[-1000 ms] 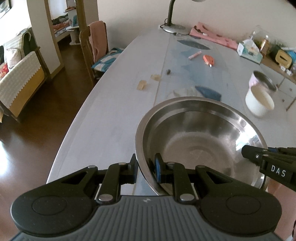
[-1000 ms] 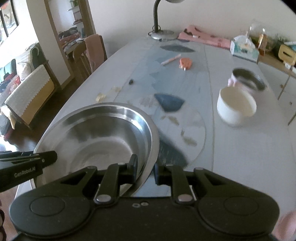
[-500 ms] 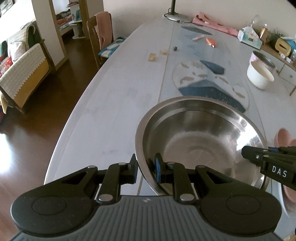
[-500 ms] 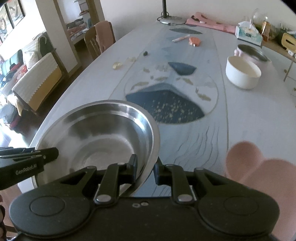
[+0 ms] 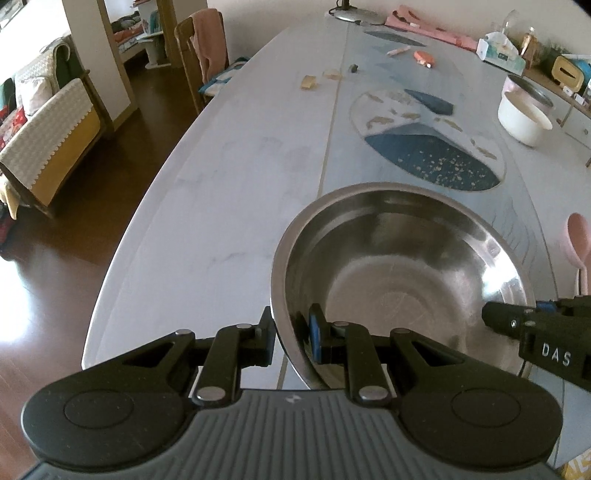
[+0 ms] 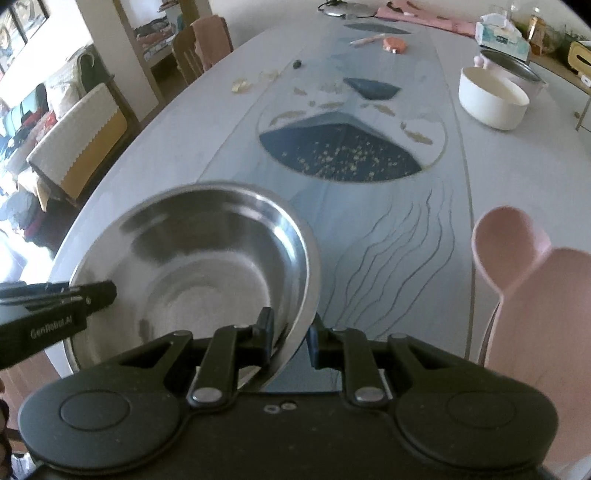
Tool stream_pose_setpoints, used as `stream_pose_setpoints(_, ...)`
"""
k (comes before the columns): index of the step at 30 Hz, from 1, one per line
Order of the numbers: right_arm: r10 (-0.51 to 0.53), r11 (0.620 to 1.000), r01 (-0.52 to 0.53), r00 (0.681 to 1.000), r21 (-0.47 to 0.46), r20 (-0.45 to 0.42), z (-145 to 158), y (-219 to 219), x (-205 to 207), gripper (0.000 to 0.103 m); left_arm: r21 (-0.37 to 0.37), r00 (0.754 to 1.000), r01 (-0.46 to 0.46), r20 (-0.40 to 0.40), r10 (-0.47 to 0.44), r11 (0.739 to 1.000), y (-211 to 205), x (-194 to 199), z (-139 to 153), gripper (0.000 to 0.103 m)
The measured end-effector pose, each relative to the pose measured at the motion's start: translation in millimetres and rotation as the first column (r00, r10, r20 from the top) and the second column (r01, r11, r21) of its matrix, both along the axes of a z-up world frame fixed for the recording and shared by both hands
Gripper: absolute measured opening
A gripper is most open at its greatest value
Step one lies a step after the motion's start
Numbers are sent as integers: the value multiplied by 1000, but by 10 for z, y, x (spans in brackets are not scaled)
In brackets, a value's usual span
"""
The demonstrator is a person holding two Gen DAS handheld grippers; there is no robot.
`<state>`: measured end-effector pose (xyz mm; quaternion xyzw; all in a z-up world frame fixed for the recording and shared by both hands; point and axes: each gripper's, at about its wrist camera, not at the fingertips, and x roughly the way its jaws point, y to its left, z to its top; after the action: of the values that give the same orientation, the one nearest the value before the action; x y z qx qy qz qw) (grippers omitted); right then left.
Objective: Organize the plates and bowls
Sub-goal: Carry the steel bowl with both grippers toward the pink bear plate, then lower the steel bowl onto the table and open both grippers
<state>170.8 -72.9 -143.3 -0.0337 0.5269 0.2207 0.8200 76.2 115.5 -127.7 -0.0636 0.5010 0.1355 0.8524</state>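
A large steel bowl [image 5: 402, 273] [image 6: 195, 266] is held over the near end of the long grey table [image 5: 229, 173] [image 6: 517, 177]. My left gripper [image 5: 291, 332] is shut on its left rim, one finger outside and the blue-padded one inside. My right gripper [image 6: 290, 334] is shut on the opposite rim; its black tip shows at the right edge of the left wrist view. A white bowl [image 5: 524, 116] [image 6: 493, 98] stands far right, with a pink-rimmed steel bowl [image 5: 528, 90] [image 6: 511, 68] behind it.
Pink spoon-shaped utensils [image 6: 509, 247] [image 5: 578, 243] rise close at the right. A tissue box [image 5: 500, 53], an orange item [image 5: 424, 58] and a lamp base [image 5: 351, 14] sit at the far end. A chair [image 5: 199, 55] and a sofa [image 5: 51, 125] stand left of the table.
Both grippers have carried the steel bowl back toward the near end of the table and lower. The white bowl now looks farther away, and the pink utensils have come into view at the right.
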Motion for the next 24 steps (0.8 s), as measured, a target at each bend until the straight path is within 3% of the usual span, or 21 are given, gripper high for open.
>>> stream_pose_setpoints(13,22,1000,-22,999,-14,-34,-70,62,-66,20,-34,1000,-19,-21,19,999,90,-49,-83,18)
stream_pose_setpoints(22,-3,1000,2,999,-11,-46,-49,17,-80,28,-30,1000,-8,-19,7,1000,94,-113,-77,19)
stream_pose_setpoints(24,-6,1000,5,999,-9,-43,-20,-8,-106,30,-11,1000,-5,-10,5,1000,81,-123,-65,24)
